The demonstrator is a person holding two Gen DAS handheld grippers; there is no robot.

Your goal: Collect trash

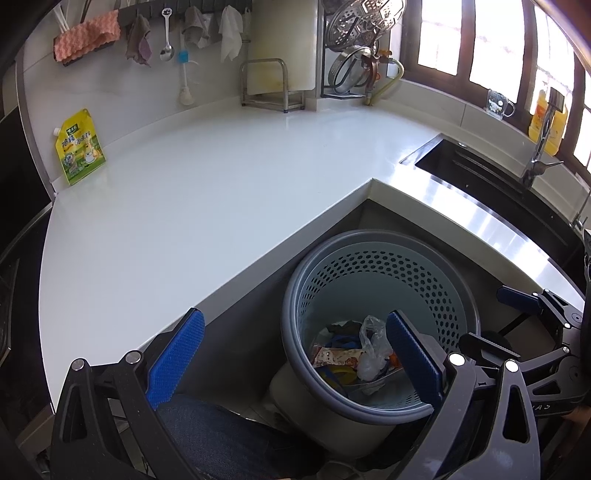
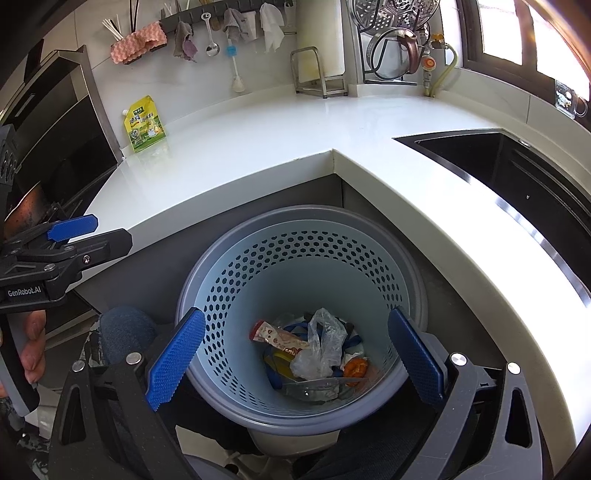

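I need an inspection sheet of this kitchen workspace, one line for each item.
Surface: white counter, L-shaped, mostly bare.
Job's things: perforated bin on the floor in the counter's corner; inside it a clear bag, a snack wrapper and other scraps.
Clutter: yellow-green pouch leaning on the back wall.
Grippers: left tongs open, empty; right tongs open, empty, above the bin.
Cables: nothing seen.
Surroundings: sink with faucet, hanging cloths, dish rack, windows.
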